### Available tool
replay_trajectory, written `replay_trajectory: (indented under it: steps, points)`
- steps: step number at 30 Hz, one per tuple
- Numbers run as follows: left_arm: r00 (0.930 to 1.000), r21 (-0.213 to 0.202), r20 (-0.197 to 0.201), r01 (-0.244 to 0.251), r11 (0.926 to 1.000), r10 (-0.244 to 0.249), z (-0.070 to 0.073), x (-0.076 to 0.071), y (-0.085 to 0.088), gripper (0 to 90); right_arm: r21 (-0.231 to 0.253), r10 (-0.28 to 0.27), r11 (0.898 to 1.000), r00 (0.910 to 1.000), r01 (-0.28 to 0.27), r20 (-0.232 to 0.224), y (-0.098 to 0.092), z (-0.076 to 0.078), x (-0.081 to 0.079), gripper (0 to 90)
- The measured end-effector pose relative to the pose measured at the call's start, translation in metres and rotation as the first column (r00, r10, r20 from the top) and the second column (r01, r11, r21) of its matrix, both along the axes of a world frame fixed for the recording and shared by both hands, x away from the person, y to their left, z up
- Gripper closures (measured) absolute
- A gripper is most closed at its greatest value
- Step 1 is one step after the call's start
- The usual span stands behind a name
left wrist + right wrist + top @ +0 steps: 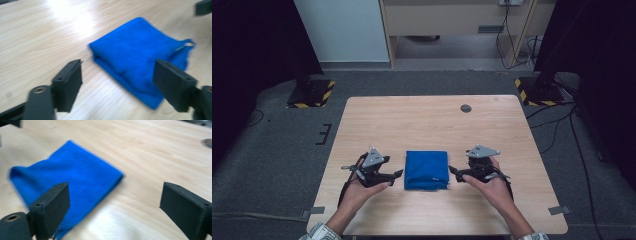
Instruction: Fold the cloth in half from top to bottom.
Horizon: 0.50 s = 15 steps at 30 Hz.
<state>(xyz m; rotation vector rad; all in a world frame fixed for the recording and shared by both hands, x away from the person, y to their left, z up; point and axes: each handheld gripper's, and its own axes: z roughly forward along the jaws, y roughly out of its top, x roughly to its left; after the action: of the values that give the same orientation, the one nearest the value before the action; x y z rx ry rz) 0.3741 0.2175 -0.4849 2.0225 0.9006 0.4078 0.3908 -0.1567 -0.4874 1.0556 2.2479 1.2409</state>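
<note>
Folded blue cloth (426, 170) lies flat on the wooden table (422, 125), near the person's edge and about midway between the two grippers; seen from the high view it is a near-square packet, sides roughly parallel to the table edges, slightly taller than wide

Colour: saturated royal blue, uniform, no print or pattern visible; surface matte with a fine weave, though both gripper views are blurred, so texture detail is uncertain

Left gripper view: cloth (147, 57) shows stacked layers along its near edge; a small loop or tag sticks out at one far corner; upper face smooth with shallow creases

Right gripper view: cloth (70, 180) shows one crisp folded corner toward the middle of the table and a softer, slightly puffed end at the opposite side; layered edge faces the camera

Left gripper (398, 173): held in the left hand (357, 190), just beside the cloth's left side, tips pointing at it; jaws spread wide apart, nothing between them; not touching the cloth as far as can be told

Right gripper (453, 171): held in the right hand (489, 187), just beside the cloth's right side, tips pointing at it; jaws likewise spread wide, holding nothing; contact with cloth cannot be confirmed

Other: small round dark grommet (466, 108) in the table near its far edge, well apart from the cloth; grey carpet floor (277, 145) around the table
</note>
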Motion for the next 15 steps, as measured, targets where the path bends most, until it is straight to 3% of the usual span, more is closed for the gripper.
replay_trajectory:
  steps: [4,7,8,15]
  points:
    - [0.9963,0.020,-0.033,-0.079,0.9967,0.080,-0.008,0.013,0.018,11.9,0.009,-0.055,0.998,0.9983,0.056,-0.021,-0.017,-0.002,0.011,8.0]
    - [0.9910,0.034,-0.067,-0.114,0.9930,0.116,-0.014,0.021,0.031,9.4,0.003,-0.094,0.996,0.9950,0.094,-0.032,-0.031,-0.007,0.016,8.6]
    - [0.9866,0.039,-0.069,-0.145,0.9887,0.147,-0.017,0.025,0.039,9.2,-0.007,-0.119,0.993,0.9919,0.119,-0.044,-0.040,-0.010,0.019,9.2]
    - [0.9768,0.069,-0.087,-0.190,0.9794,0.195,-0.024,0.033,0.054,8.4,-0.024,-0.188,0.982,0.9797,0.187,-0.068,-0.068,-0.018,0.025,10.8]
